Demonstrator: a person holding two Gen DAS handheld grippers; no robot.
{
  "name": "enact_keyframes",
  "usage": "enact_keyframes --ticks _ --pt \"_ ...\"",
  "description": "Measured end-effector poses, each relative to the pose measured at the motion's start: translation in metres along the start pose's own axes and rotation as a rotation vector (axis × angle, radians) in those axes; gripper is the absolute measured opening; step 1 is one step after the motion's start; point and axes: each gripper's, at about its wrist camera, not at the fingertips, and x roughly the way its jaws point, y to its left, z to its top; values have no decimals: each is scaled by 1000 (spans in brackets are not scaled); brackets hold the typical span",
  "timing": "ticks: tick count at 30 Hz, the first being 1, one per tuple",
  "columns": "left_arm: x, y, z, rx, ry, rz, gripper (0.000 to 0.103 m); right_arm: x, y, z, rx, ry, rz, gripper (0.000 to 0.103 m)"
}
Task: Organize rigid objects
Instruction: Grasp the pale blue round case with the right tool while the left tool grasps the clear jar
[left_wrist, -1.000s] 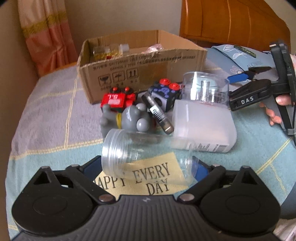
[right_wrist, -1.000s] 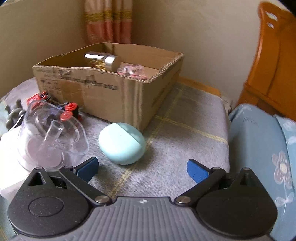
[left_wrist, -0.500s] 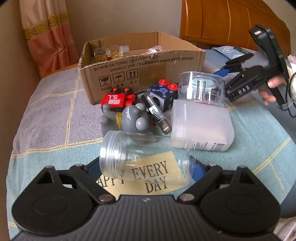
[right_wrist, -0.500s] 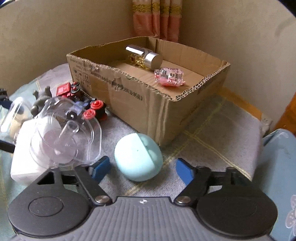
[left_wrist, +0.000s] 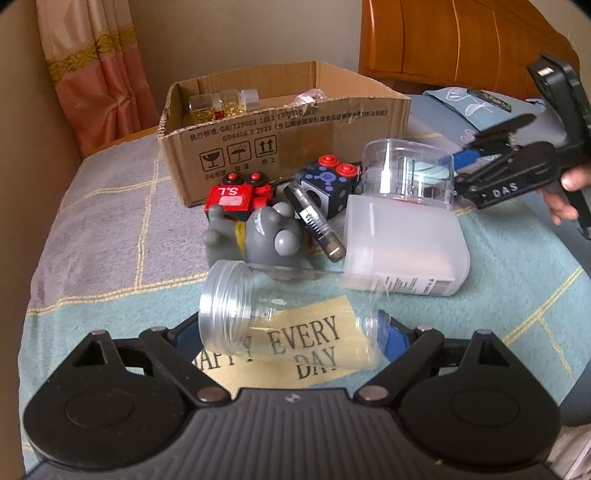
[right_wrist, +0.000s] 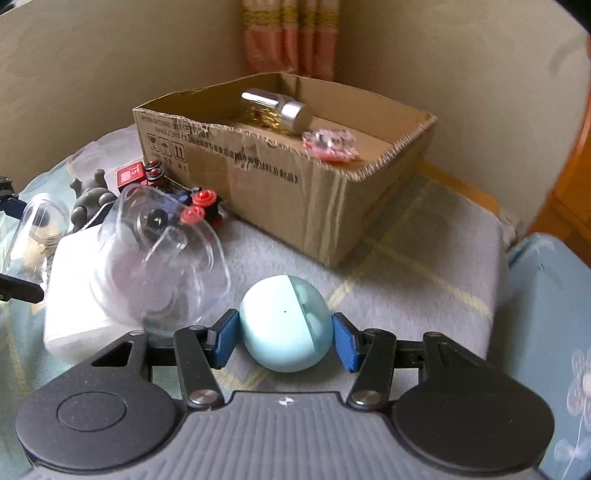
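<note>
My left gripper (left_wrist: 291, 332) is shut on a clear plastic jar (left_wrist: 288, 314) lying sideways, its open threaded mouth to the left. My right gripper (right_wrist: 284, 338) has closed its blue pads on a pale blue egg-shaped case (right_wrist: 284, 328) that rests on the bedspread. The right gripper also shows in the left wrist view (left_wrist: 461, 162) at the right. An open cardboard box (right_wrist: 295, 177) stands behind, holding a gold bottle with a silver cap (right_wrist: 277, 110) and a pink toy (right_wrist: 328, 142).
A pile lies in front of the box (left_wrist: 280, 133): a red toy block (left_wrist: 240, 195), a grey hippo figure (left_wrist: 266, 232), a dark blue cube with red knobs (left_wrist: 325, 181), a small tube (left_wrist: 314, 221), a white frosted container (left_wrist: 402, 243), a clear cup (left_wrist: 406, 173). A wooden headboard (left_wrist: 461, 40) is behind.
My right gripper moved forward around the pale blue case and closed its pads on it. My left gripper keeps hold of the jar and has barely moved.
</note>
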Motion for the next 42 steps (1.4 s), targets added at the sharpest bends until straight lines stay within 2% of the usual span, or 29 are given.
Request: enact_keyframes --ticks 11,13,15,17,22,29,33,42 --pt "-16 24 -15 4 12 31 91 -37 29 -33 181 45 -80 59" --pt "-15 29 -18 -11 16 29 91 -42 36 -37 197 51 -81 63" --pt "-15 32 -19 -29 13 25 91 -42 42 -40 200 64 -62 88" --pt "-14 32 -19 -33 6 24 91 -40 45 -43 213 84 -58 103" --pt "-11 32 -21 -47 10 18 92 -34 56 -44 158 83 -100 103" --pt "-2 33 -24 -84 26 14 93 -35 56 -48 147 31 -96 103" --pt "1 31 -22 -91 26 23 95 -35 53 -51 118 2 -74 103" --pt "3 25 -18 -106 32 43 96 -28 45 -38 16 40 14 103"
